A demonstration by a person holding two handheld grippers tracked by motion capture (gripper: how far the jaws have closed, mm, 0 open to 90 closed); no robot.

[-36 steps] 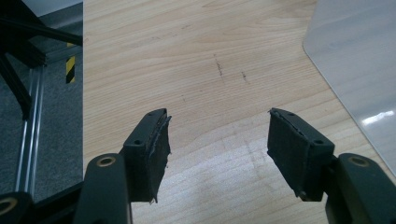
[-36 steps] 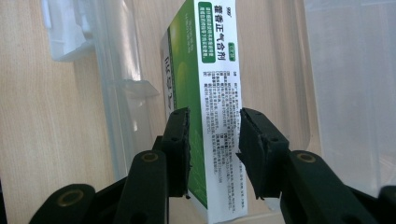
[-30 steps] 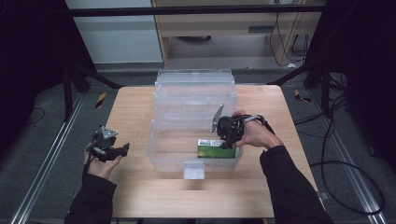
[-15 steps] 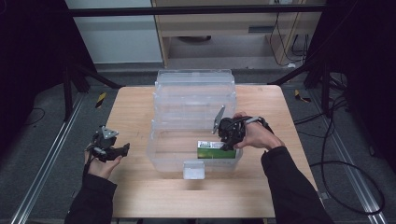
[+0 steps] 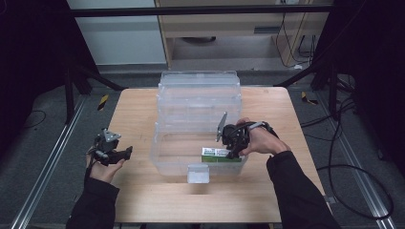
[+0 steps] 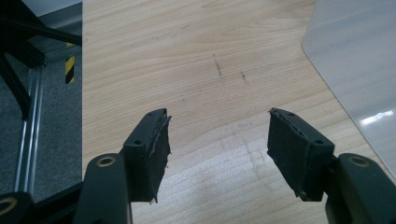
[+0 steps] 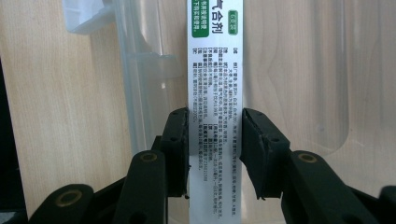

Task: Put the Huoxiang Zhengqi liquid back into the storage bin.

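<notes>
Nearest the person, the left gripper [image 5: 125,153] rests over bare wood at the left side of the wooden table [image 5: 143,200], its jaws spread apart with nothing between them. Farther in, the right gripper [image 5: 232,151] reaches into the front right of the clear plastic storage box [image 5: 165,152], its jaws clamped on a green and white printed carton [image 5: 215,154] lying against the box's near wall. Behind, the box's open lid [image 5: 198,90] stands raised.

Shown are one wooden worktop [image 5: 143,200], one clear plastic bin [image 5: 165,160], one clear lid [image 5: 198,95], one green-and-white printed box [image 5: 215,153], and two grippers [image 5: 122,153] [image 5: 233,151], each borne by one hand.
</notes>
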